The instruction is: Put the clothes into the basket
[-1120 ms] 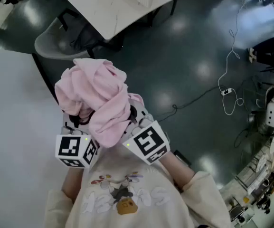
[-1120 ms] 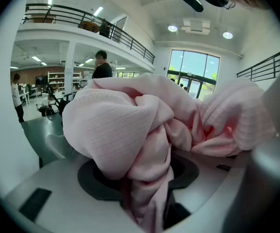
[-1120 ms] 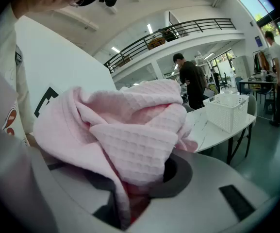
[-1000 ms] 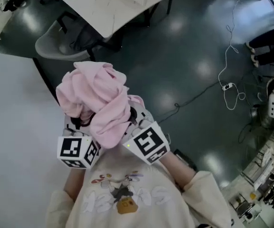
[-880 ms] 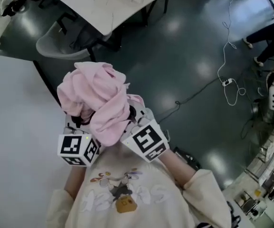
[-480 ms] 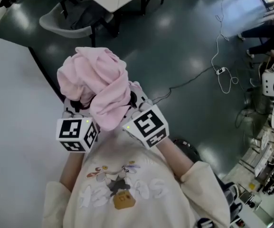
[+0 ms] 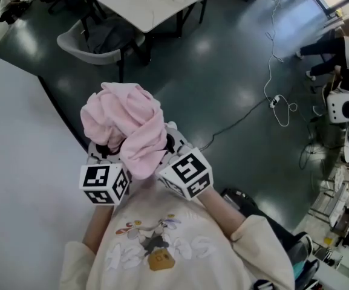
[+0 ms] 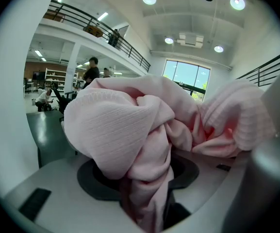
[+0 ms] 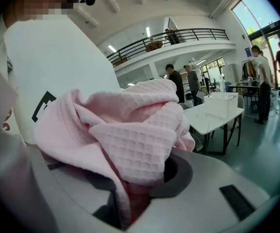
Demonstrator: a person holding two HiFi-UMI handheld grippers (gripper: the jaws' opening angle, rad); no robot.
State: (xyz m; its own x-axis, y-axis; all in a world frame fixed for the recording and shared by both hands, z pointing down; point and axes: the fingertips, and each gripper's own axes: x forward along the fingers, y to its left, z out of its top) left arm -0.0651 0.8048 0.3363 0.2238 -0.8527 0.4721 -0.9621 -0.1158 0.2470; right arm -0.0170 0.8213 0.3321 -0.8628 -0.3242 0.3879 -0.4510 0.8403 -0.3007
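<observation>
A bunched pink waffle-knit garment (image 7: 126, 125) hangs in the air over the dark floor, held from both sides. My left gripper (image 7: 106, 151) is shut on its left part, with the cloth pinched between the jaws and piled over them (image 8: 140, 140). My right gripper (image 7: 167, 145) is shut on the right part of the same garment (image 9: 130, 135). The cloth hides the fingertips of both grippers. The two marker cubes sit close together in front of the person's cream sweatshirt. In the right gripper view a white latticed basket (image 9: 221, 100) stands on a far white table.
A big white surface (image 7: 17, 162) fills the left. A white table (image 7: 150, 2) and a grey chair (image 7: 95, 41) stand at the far side. A white cable (image 7: 274, 98) runs over the dark floor, with equipment (image 7: 342, 107) at the right. Several people stand in the hall.
Both grippers have travelled together across the room with the pink bundle. The table, chair and cable have shifted in the head view. Both grips look the same.
</observation>
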